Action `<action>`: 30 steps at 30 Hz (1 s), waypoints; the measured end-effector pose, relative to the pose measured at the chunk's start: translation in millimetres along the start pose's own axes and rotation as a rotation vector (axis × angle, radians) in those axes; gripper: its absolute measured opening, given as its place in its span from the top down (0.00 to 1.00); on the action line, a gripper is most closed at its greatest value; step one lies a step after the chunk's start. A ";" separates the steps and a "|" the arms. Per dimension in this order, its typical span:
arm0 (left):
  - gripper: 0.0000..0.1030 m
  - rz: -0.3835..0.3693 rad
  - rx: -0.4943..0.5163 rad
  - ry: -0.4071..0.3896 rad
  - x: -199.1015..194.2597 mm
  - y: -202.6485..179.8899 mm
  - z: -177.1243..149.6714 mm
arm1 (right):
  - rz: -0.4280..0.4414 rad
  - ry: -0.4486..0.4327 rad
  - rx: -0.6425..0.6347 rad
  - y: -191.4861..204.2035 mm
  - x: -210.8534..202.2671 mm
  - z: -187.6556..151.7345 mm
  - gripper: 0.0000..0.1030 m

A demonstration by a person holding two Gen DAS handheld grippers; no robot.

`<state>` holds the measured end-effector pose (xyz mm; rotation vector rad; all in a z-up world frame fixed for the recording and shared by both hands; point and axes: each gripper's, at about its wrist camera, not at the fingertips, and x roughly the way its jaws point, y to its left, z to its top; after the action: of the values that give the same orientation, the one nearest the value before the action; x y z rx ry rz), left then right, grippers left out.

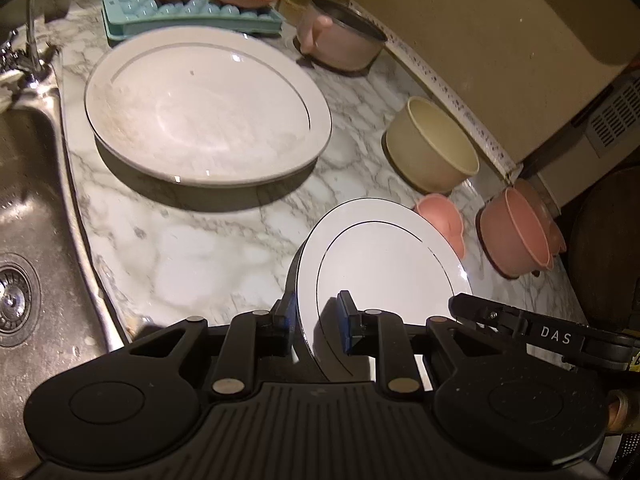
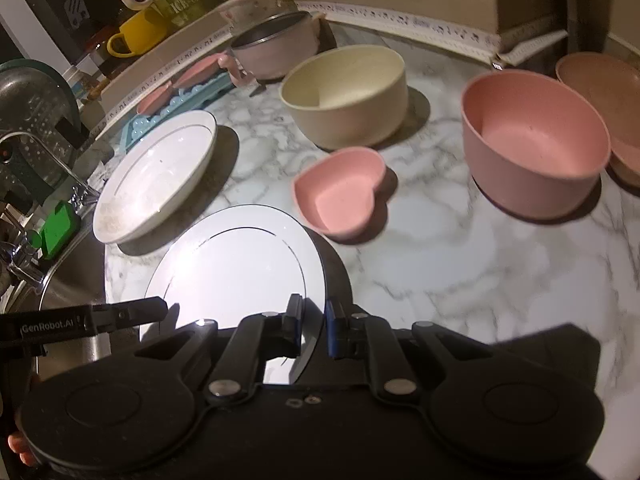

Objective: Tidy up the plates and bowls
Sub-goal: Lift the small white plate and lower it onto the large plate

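Observation:
A small white plate with a thin dark ring point(image 1: 384, 264) is held tilted above the marble counter; it also shows in the right wrist view point(image 2: 244, 264). My left gripper point(image 1: 316, 320) is shut on its near-left rim. My right gripper point(image 2: 314, 324) is shut on its opposite rim. A large white deep plate point(image 1: 208, 104) sits on the counter beyond, seen also in the right wrist view point(image 2: 156, 176). A cream bowl point(image 2: 348, 92), a pink bowl point(image 2: 536, 140), a pink heart-shaped dish point(image 2: 340, 192) and a tan bowl point(image 2: 600, 92) stand to the right.
A steel sink point(image 1: 32, 208) with a tap lies left of the counter. A blue ice tray point(image 1: 188, 12) carrying pink dishes and a pink metal-lined pot point(image 1: 344, 40) stand at the back. Mugs point(image 2: 136, 32) sit on a shelf. The counter's right edge is near the pink bowl.

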<state>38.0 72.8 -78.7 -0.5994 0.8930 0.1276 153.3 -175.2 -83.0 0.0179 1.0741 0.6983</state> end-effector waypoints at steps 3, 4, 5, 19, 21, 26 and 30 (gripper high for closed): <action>0.80 0.010 -0.002 -0.026 -8.0 -0.7 7.8 | 0.008 -0.012 -0.014 7.5 -0.9 11.2 0.90; 0.80 0.014 -0.003 -0.035 -10.3 -0.8 11.0 | 0.009 -0.016 -0.021 10.8 -1.0 15.6 0.90; 0.80 0.020 -0.004 -0.044 -12.3 -0.1 14.3 | 0.012 -0.019 -0.028 13.5 -0.9 19.6 0.90; 0.80 0.146 -0.028 -0.158 -14.1 27.7 76.9 | 0.061 -0.063 -0.114 65.9 35.8 88.2 0.90; 0.80 0.161 -0.033 -0.167 -10.3 33.8 84.9 | 0.063 -0.072 -0.133 73.2 43.7 97.6 0.91; 0.80 0.213 -0.051 -0.171 -0.4 49.4 97.7 | 0.071 -0.048 -0.169 87.6 68.3 113.8 0.91; 0.80 0.258 -0.071 -0.163 7.6 61.9 103.3 | 0.084 -0.021 -0.200 97.6 89.2 120.7 0.91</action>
<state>93.1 179.0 -62.3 -0.5292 0.8069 0.4363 226.2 -13.2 -61.0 -0.1021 0.9835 0.8767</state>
